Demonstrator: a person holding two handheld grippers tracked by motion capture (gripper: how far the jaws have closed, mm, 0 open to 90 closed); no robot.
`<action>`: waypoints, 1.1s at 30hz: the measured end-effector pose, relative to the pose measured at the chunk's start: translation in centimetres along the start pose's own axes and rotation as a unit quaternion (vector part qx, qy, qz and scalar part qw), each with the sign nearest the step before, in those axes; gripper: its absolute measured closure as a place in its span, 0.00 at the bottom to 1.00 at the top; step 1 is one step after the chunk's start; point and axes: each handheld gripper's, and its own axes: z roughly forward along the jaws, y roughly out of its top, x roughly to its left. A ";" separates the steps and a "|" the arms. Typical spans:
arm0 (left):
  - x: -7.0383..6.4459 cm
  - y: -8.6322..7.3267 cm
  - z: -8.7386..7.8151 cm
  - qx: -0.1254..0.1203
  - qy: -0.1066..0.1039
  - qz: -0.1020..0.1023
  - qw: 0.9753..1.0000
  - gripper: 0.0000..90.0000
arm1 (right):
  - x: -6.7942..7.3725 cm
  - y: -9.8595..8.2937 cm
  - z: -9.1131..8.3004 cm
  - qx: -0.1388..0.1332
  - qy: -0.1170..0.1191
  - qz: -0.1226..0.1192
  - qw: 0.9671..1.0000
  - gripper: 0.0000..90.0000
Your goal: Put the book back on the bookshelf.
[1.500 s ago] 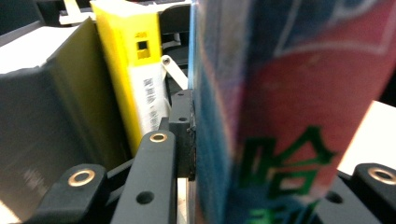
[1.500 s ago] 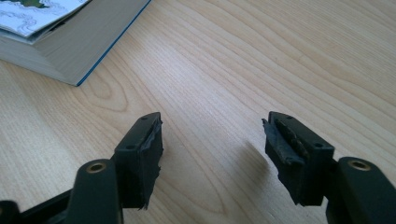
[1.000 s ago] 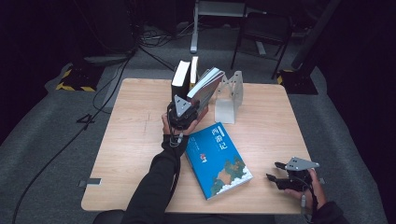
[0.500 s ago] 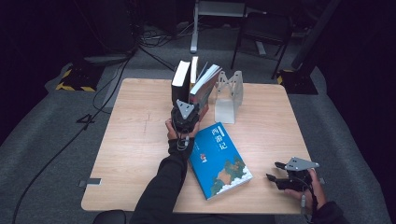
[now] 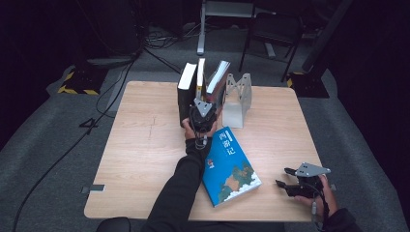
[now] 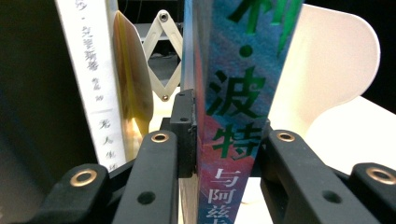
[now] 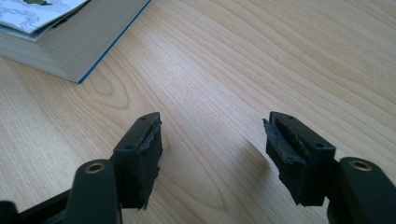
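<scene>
Bare tabletop (image 5: 140,145) lies open left of the upright books. The left tool (image 5: 202,116), forearm stretched forward, is clenched on the colourful-spined book (image 6: 233,116) leaning beside the white bookend (image 5: 237,101). Near the front right edge, the right tool (image 5: 291,182) rests released.

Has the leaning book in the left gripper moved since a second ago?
Yes. The leaning book has tipped more upright, away from the white bookend, toward its neighbours.

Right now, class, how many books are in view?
4: a black one, a white one and a colourful one upright in the stand, and a blue one flat. More may be hidden.
</scene>
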 end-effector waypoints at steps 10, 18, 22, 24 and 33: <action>0.7 0.6 0.5 0.022 -0.016 0.018 0.999 0.79 | 0.0 0.0 0.0 -0.001 0.001 0.000 1.000 0.40; 0.9 -0.3 -0.8 0.039 -0.035 0.041 0.998 0.70 | 0.2 0.1 0.0 0.001 -0.001 -0.004 1.000 0.41; 1.3 -1.0 -1.2 0.061 -0.051 0.042 0.996 0.63 | 0.1 0.1 0.0 0.001 0.000 0.000 1.000 0.41; 1.6 -1.5 -1.5 0.068 -0.055 0.053 0.995 0.60 | 0.2 0.1 0.0 0.001 -0.003 -0.003 1.000 0.41; 2.8 -2.9 -1.9 0.089 -0.068 0.086 0.990 0.69 | 0.1 0.1 0.0 0.001 -0.001 0.000 1.000 0.40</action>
